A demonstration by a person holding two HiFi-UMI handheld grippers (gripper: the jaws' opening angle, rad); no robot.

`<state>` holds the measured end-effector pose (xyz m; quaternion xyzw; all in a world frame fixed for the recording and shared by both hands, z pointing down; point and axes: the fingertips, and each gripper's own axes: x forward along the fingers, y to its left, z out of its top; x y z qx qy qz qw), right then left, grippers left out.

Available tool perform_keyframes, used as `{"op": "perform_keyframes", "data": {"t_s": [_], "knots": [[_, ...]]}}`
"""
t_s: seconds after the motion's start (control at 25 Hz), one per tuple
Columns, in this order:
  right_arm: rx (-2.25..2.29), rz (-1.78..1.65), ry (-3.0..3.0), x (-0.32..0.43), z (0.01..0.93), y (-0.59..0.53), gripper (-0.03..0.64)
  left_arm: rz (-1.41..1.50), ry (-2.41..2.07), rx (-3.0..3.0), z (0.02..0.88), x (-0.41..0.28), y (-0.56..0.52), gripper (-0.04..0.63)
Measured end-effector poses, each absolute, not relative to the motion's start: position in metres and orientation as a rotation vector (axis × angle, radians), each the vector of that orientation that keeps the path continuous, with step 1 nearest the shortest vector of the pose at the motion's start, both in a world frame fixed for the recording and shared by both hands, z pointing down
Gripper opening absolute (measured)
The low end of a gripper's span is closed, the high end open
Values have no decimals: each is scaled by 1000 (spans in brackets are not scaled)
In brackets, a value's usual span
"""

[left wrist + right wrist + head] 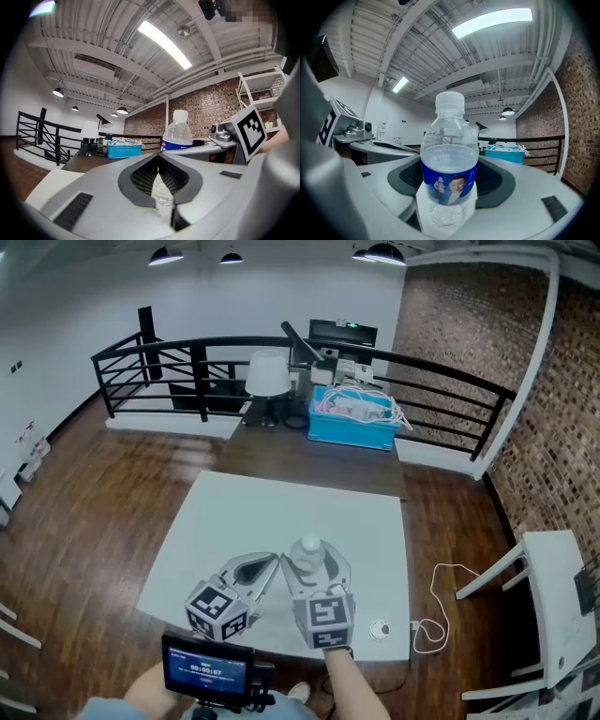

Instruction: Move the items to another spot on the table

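Closest to the camera is a small screen (pixel 206 671) mounted low in front of the person. Just past it, the left gripper (pixel 270 566) has its jaws pressed together with nothing in them. The right gripper (pixel 313 563) is clamped around a clear water bottle (pixel 450 159) with a blue label, upright at the near edge of the white table (pixel 281 512). A blue bin (pixel 352 423) and a lamp (pixel 267 376) sit way back.
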<state>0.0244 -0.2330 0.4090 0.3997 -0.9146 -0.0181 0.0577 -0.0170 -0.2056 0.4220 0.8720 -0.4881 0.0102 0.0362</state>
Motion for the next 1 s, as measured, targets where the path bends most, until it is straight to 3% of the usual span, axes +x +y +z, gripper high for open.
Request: {"op": "perform_keyframes", "data": {"t_s": [1.0], "knots": [[1558, -3, -2493, 254, 472, -271, 291, 58, -1151, 2815, 465, 204, -256, 11]]}}
